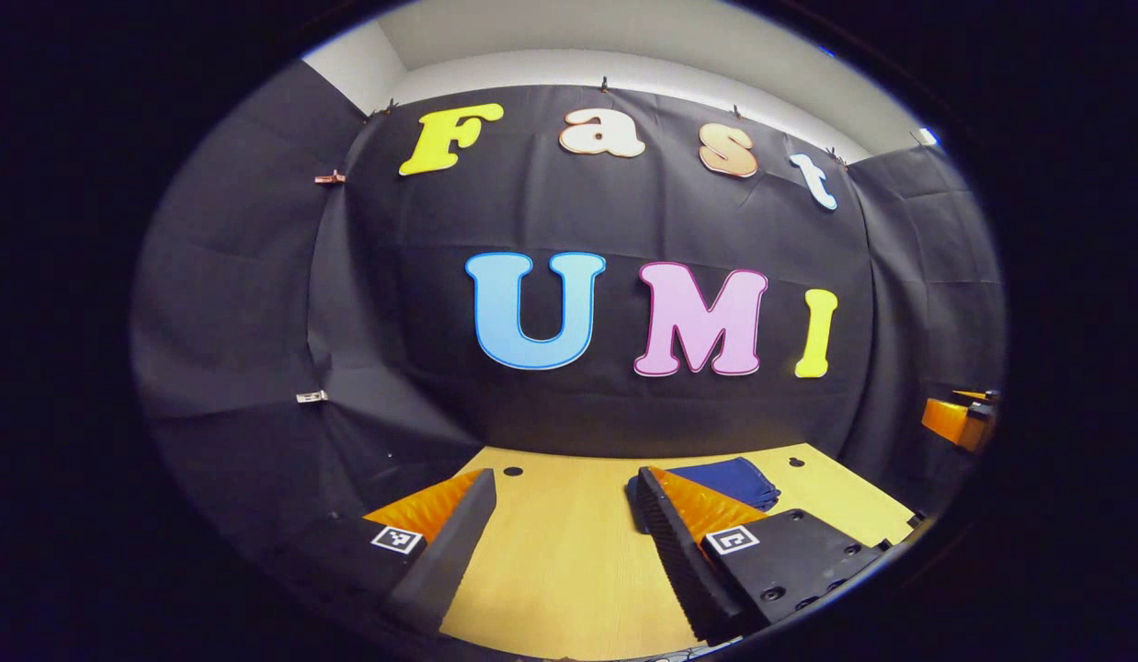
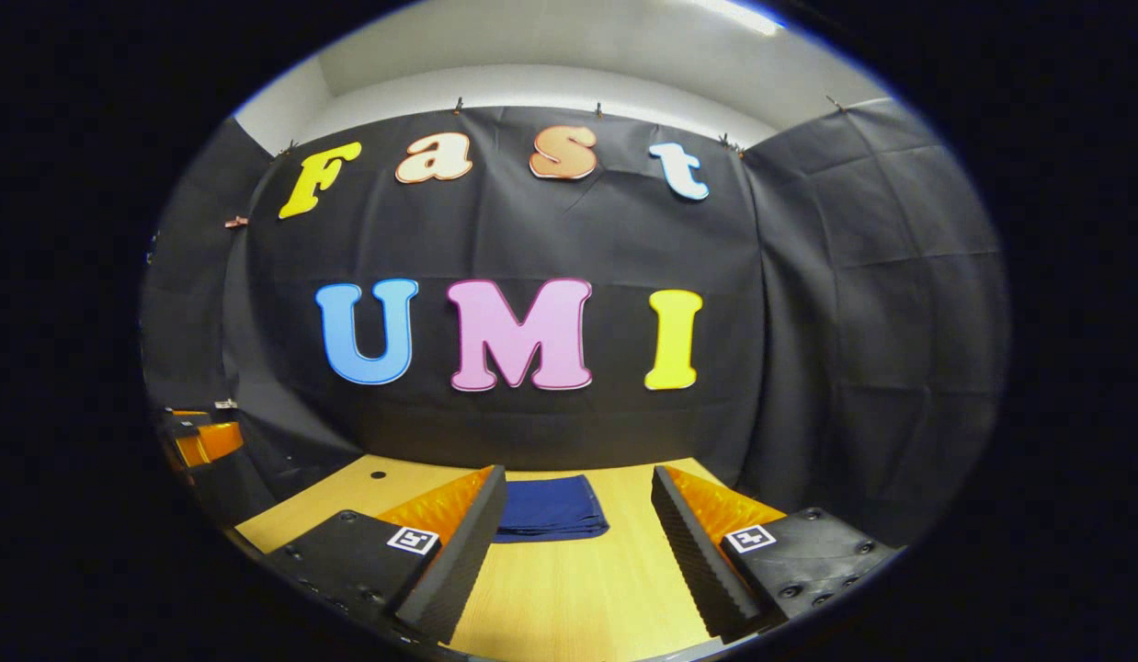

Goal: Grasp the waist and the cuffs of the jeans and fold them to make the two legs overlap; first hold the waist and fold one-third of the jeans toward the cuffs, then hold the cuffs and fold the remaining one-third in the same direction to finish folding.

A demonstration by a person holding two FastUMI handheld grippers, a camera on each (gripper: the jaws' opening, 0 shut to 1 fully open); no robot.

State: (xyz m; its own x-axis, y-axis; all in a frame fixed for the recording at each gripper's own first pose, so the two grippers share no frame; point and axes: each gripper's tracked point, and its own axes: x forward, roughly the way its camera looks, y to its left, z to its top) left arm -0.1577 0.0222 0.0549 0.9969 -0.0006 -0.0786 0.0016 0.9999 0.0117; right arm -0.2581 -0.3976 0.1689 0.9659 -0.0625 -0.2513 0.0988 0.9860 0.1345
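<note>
I see the jeans lying as a compact folded bundle on the wooden table, near its far edge by the black booth wall; how neatly the layers stack I can't quite tell. My right gripper and left gripper both hang above the table with jaws spread wide, holding nothing, clear of the cloth.

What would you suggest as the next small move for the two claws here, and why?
Probably none beyond easing both back. The jeans already lie as a compact folded stack on the table, ahead of the open right claw, and the open left claw holds nothing, so the folding looks finished.
</note>
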